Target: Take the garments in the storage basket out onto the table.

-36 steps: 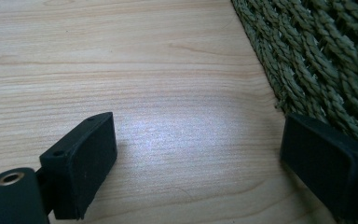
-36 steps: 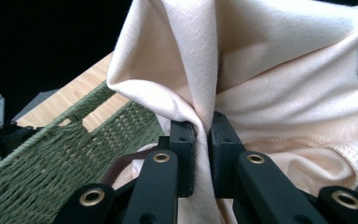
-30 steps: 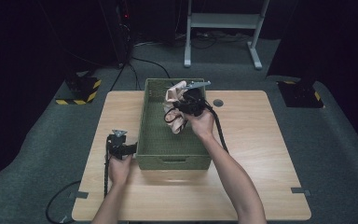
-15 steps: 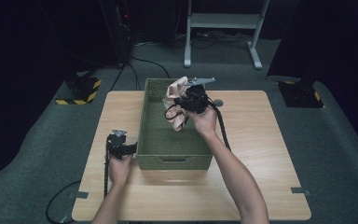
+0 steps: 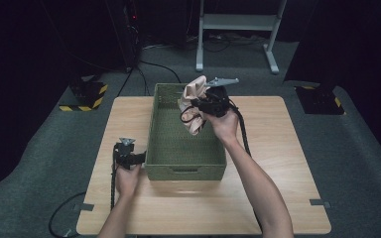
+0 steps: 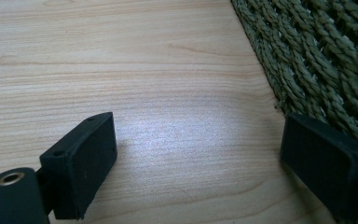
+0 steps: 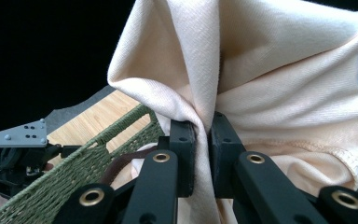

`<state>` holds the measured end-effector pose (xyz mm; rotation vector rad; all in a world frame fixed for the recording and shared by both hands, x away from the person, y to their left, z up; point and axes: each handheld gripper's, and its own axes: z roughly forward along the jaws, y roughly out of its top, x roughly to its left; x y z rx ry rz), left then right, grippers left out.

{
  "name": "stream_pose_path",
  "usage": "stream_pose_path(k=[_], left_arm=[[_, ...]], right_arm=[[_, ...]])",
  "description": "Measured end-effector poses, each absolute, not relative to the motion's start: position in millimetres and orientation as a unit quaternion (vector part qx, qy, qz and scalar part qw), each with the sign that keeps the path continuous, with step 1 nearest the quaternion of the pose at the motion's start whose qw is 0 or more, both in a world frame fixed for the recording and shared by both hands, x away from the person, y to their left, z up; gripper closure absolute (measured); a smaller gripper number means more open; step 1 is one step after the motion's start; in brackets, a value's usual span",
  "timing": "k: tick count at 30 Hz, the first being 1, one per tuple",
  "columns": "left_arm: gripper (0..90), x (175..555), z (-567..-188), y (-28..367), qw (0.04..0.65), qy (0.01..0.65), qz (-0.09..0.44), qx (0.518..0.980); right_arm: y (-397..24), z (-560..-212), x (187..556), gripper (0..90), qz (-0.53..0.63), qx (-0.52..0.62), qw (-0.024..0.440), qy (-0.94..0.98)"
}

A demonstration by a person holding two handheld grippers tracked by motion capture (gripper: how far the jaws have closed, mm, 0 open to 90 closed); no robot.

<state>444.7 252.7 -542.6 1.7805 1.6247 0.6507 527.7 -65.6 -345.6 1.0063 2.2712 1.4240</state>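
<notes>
cloth (image 5: 194, 104), pale peach and bunched into folds, hangs in the air over the far half of the woven green basket (image 5: 155, 144), which sits in the middle of the wooden table (image 5: 278, 198). the basket floor that shows in the high view is bare weave. the right gripper (image 5: 198, 105) is clamped on the cloth: in the right gripper view its two black pads (image 7: 182, 140) pinch a fold of the fabric (image 7: 279, 93) between them, with almost no gap, and the cloth billows above and to the side of the jaws. the basket rim (image 7: 74, 163) runs below the cloth there. the left gripper (image 5: 140, 157) rests on the table just beside the basket's near left corner; in the left gripper view its jaws stand wide apart with nothing between them but bare tabletop (image 6: 121, 70), one pad (image 6: 326, 163) against the basket wall (image 6: 317, 56).
</notes>
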Motion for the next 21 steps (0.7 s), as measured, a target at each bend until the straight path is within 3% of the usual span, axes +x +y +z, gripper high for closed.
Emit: stream_pose_path(k=[21], left_arm=[[11.3,445,-543,253,0.317,0.617,0.247,0.676]], right_arm=[[-90,-329,522,81.9,0.515,0.347,0.155,0.768]])
